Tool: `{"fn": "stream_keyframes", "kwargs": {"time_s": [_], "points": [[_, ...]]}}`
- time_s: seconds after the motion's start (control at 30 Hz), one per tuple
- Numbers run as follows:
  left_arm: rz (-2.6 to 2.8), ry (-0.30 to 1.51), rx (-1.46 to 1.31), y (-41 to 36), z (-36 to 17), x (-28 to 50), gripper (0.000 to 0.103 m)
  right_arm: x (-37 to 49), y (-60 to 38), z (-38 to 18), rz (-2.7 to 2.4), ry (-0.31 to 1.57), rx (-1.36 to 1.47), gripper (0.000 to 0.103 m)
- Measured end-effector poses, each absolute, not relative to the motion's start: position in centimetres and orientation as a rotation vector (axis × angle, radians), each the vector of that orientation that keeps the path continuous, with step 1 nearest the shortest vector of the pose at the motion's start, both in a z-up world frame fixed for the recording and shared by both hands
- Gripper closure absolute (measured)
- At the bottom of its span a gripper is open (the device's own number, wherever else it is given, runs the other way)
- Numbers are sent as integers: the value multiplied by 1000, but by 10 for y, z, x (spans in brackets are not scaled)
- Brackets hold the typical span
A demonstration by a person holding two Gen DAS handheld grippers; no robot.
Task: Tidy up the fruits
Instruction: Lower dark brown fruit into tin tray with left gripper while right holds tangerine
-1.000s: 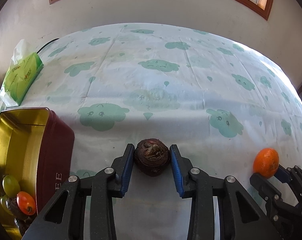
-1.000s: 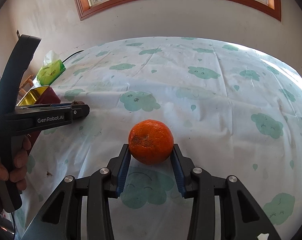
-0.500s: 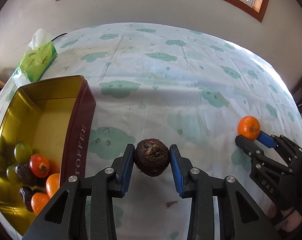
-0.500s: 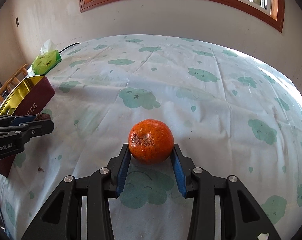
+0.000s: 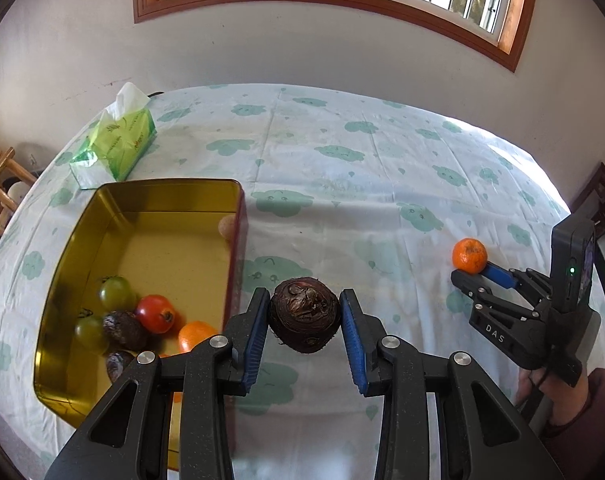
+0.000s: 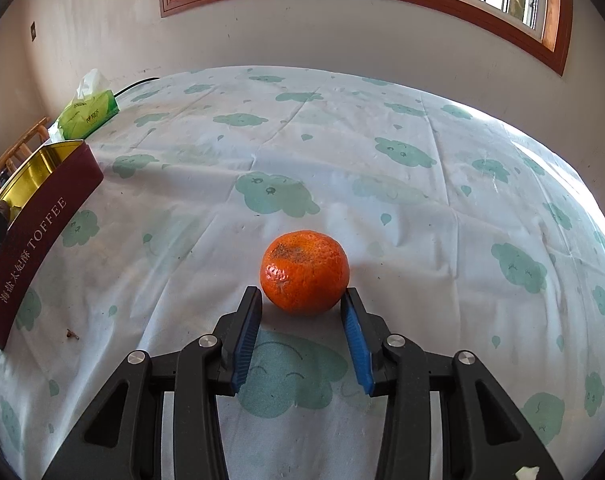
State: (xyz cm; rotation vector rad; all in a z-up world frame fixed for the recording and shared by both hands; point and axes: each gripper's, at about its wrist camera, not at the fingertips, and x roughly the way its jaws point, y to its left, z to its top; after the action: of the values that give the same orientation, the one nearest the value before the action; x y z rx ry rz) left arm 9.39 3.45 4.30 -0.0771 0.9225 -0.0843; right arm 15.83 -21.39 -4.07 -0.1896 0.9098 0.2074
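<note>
Gold-lined toffee tin point(image 5: 102, 216) now sits much nearer the left gripper point(image 5: 304, 320), clamped on a dark brown fruit point(image 5: 304, 320), nearly ready to drop; right gripper point(image 6: 302, 304) clamps the mandarin point(image 6: 304, 272) on the tablecloth point(image 6: 382, 184).

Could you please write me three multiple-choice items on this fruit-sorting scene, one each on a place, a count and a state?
1. Where does the green tissue pack lie?
A. inside the tin
B. on the tablecloth beyond the tin's far end
C. beside the right gripper

2. How many red tomatoes show in the gold-lined rectangular tin?
A. one
B. three
C. none

3. What is between the left gripper's fingers?
A. nothing
B. a green tomato
C. a dark brown round fruit

Answers:
1 B, the pack sits past the tin's far rim in the left wrist view.
2 A, a single red tomato lies among the green and orange fruits.
3 C, the blue pads press on both of its sides, above the tablecloth.
</note>
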Motion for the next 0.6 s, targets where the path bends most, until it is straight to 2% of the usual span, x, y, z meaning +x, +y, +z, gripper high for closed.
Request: {"fn": "stream_keyframes", "kwargs": {"time_s": [0.27, 0.6], "points": [[9, 907, -72, 94, 55, 75, 66, 158, -214, -41, 208, 910, -189, 65], [131, 1000, -93, 160, 24, 57, 66, 158, -214, -41, 209, 910, -187, 64]]}}
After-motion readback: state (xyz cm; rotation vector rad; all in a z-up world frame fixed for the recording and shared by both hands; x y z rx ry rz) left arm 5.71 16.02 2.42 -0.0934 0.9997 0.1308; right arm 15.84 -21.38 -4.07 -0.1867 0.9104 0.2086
